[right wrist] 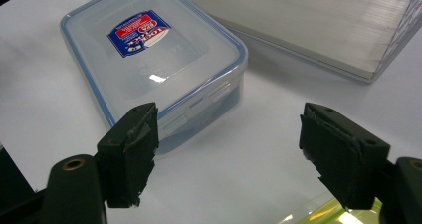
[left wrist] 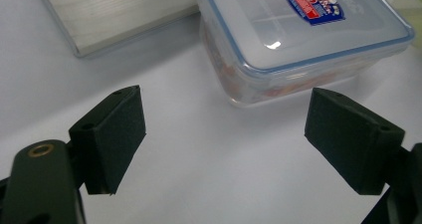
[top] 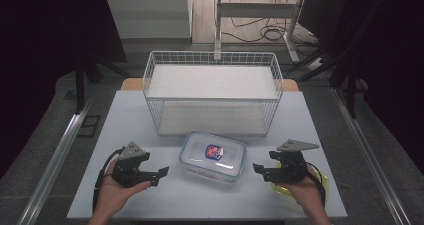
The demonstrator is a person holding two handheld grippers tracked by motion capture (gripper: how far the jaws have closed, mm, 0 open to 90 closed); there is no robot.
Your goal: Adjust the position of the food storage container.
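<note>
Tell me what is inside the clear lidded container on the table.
Through the container's clear wall, something reddish-orange shows low inside, too blurred to identify. The frosted lid and its red-and-blue label cover the rest from above.

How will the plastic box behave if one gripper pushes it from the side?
The box looks rigid and low with a flat base, so it should probably slide and not tip. Its glossy lid and the smooth table suggest that it slides easily. A push off its middle may turn it.
</note>
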